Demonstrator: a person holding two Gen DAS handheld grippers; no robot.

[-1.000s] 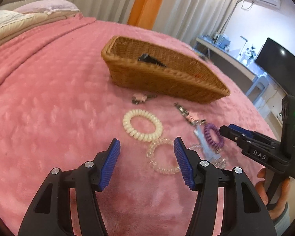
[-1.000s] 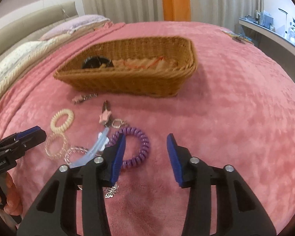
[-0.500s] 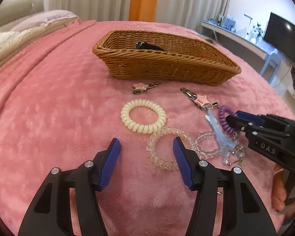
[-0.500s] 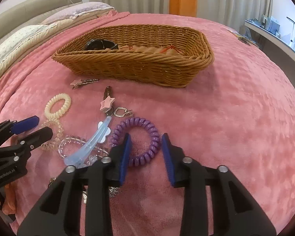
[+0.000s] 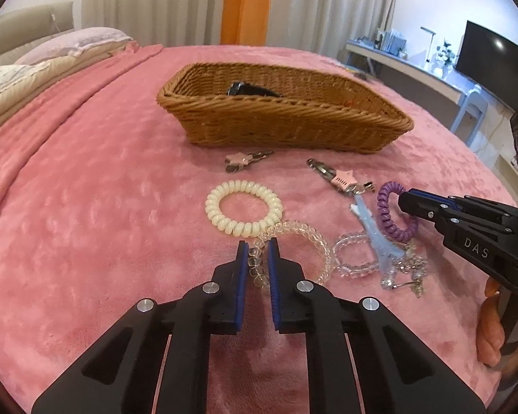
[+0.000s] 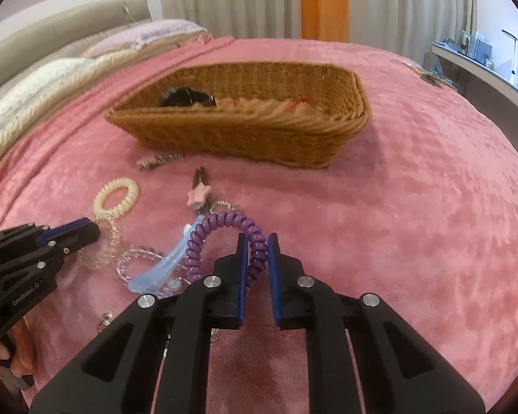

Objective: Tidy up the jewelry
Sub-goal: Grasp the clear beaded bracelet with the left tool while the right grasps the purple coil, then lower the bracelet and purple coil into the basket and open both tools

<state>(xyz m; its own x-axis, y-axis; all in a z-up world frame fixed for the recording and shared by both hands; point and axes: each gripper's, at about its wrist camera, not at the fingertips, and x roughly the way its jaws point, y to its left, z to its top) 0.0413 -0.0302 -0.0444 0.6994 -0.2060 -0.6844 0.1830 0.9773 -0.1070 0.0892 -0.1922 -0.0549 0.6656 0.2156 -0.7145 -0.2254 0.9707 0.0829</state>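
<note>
Left gripper [image 5: 258, 245]: jaws just closed to a narrow gap; blue pads pinch the near arc of the clear coil hair tie [image 5: 295, 248], which lies on the pink bedspread [image 5: 86, 234].
Right gripper [image 6: 258, 244]: jaws just closing, now narrow; pads clamp the near right side of the purple coil hair tie [image 6: 224, 241], its free loop arching forward.
Near cluster: a second clear coil tie [image 5: 354, 255], a pale blue hair clip [image 5: 373, 231] laid across it, and small metal charms [image 5: 411, 272] tangled just beside; too small to tell apart.
Mid ground: cream coil hair tie [image 5: 243, 213] touching the clear one at its far edge; star clip [image 5: 342, 179] with metal prong, near the purple tie; another pink clip [image 5: 243, 161] just before the basket.
Far: wicker basket [image 5: 293, 127] on the bedspread, well apart from both grippers; a black item [image 5: 252, 89] inside at its left.
Left view only: right gripper from the side, fingers of a hand [image 5: 493, 331] on its handle; TV screen [image 5: 493, 55] and a desk along the wall.
Right view only: basket interior, with pale and orange pieces [image 6: 279, 105], blurred; left gripper side-on at the left edge; pillows [image 6: 69, 69] at the bed's head.
</note>
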